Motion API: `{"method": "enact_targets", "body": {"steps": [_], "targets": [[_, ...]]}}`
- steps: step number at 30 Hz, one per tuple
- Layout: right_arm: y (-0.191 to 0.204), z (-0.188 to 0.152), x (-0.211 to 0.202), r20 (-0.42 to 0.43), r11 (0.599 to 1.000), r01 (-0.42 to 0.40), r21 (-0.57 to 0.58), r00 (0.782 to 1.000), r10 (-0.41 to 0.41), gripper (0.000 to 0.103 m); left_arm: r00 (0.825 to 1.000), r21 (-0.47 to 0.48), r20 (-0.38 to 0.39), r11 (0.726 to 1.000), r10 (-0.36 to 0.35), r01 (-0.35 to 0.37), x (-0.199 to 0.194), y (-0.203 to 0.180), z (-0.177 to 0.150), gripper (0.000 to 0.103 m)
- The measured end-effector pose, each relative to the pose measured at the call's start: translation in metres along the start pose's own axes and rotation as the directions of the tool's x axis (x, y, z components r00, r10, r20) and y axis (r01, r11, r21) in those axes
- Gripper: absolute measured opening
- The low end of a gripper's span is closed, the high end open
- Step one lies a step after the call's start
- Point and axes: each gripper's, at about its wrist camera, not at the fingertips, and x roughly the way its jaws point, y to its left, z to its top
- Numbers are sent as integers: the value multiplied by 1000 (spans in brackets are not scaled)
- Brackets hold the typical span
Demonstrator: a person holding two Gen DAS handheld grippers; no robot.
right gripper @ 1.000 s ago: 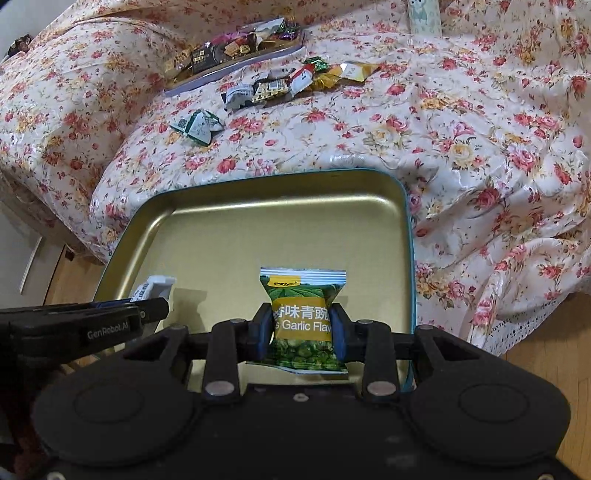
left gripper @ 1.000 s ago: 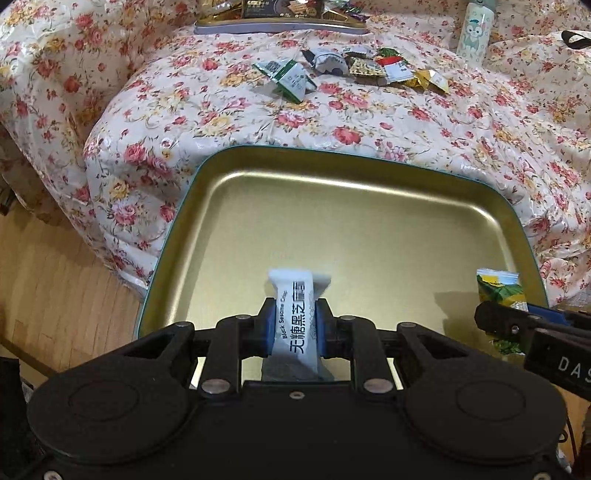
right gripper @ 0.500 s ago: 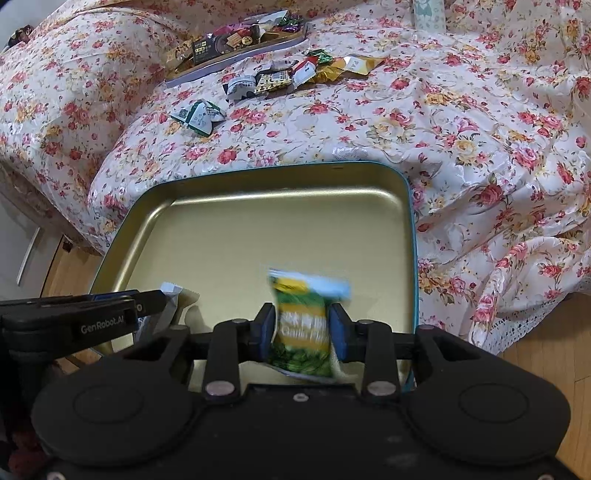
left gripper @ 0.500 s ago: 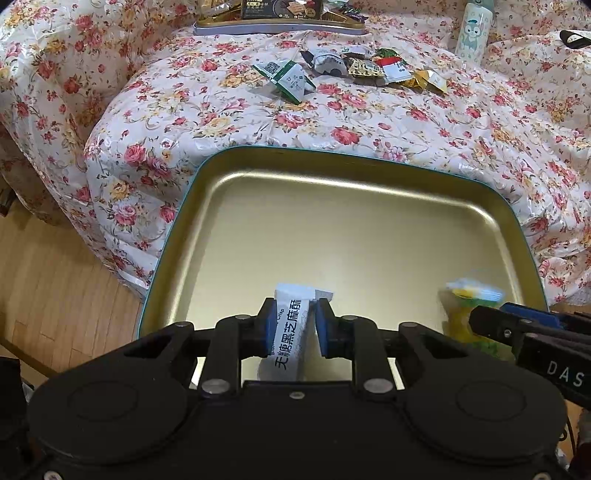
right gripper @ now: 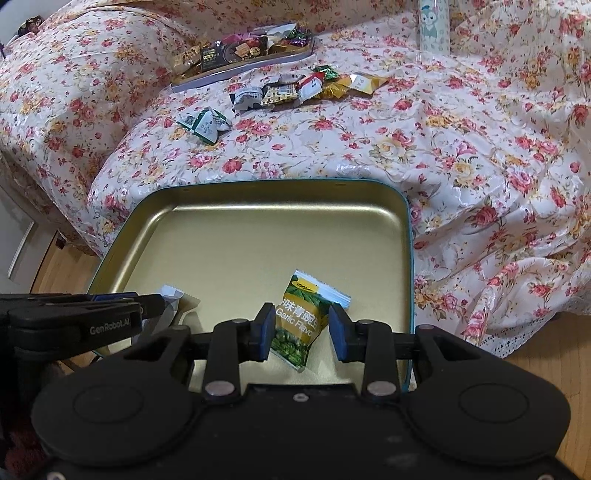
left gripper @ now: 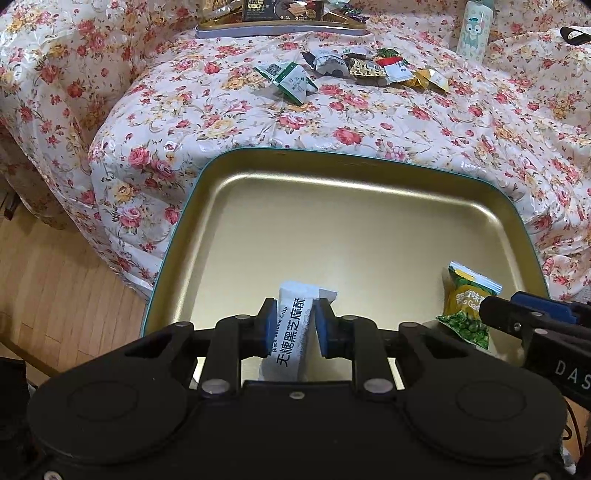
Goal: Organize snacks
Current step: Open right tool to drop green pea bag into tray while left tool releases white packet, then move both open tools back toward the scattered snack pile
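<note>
A gold tray [left gripper: 332, 155] with a teal rim sits at the near edge of the floral-covered table. A white black-sesame crisp packet [left gripper: 291, 332] lies tilted on the tray floor between the blue pads of my left gripper [left gripper: 294, 325]. The jaws stand slightly apart and it is slack between them. My right gripper [right gripper: 302, 328] is open over the tray's right side. The green garlic pea packet [right gripper: 295, 321] lies slanted on the tray [right gripper: 280, 182] between its pads, with a gap at the right pad. Each wrist view also shows the other gripper's fingers [left gripper: 524, 319] at the side.
Several loose wrapped snacks [left gripper: 369, 66] and a green-white packet [left gripper: 291, 79] lie on the floral cloth beyond the tray. A second tray [left gripper: 280, 29] filled with snacks stands at the back, with a cartoon bottle [left gripper: 472, 33] to its right. Wooden floor [left gripper: 55, 288] lies at the left.
Both packets stood upright in the pads a second ago. They have since slipped down and tilted onto the tray floor. Neither hand has shifted.
</note>
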Motion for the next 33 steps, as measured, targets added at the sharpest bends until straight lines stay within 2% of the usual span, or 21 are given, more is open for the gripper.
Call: {"method": "enact_targets", "body": {"steps": [4, 6, 10, 16, 18, 23, 27, 31, 32, 33], "targets": [[1, 0, -3, 18, 1000, 7, -10, 1000, -7, 35, 999, 7, 40, 1000, 15, -15, -6, -1, 0, 30], [1, 0, -6, 37, 1000, 10, -15, 999, -10, 35, 996, 14, 90, 999, 28, -29, -13, -2, 0, 31], [4, 0, -13, 88, 999, 18, -32, 996, -15, 37, 979, 28, 193, 997, 61, -68, -25, -5, 2, 34], [9, 2, -27, 197, 998, 32, -55, 980, -20, 42, 956, 22, 290, 998, 42, -50, -35, -4, 4, 35], [11, 3, -33, 243, 997, 46, -61, 969, -30, 44, 941, 25, 333, 997, 56, -69, -39, -3, 4, 35], [17, 2, -45, 372, 990, 107, -96, 926, -64, 53, 881, 52, 461, 987, 110, -150, -50, -3, 5, 37], [21, 6, -48, 418, 985, 115, -125, 907, -53, 54, 851, 73, 513, 982, 112, -173, -50, 1, 15, 38], [21, 15, -45, 451, 987, 103, -126, 892, -35, 56, 811, 92, 575, 976, 111, -199, -50, 3, 31, 39], [21, 17, -45, 462, 986, 103, -128, 886, -33, 57, 800, 97, 590, 973, 113, -209, -49, 4, 34, 39], [21, 20, -45, 478, 986, 104, -130, 878, -30, 58, 788, 101, 604, 970, 117, -221, -48, 4, 38, 45]]}}
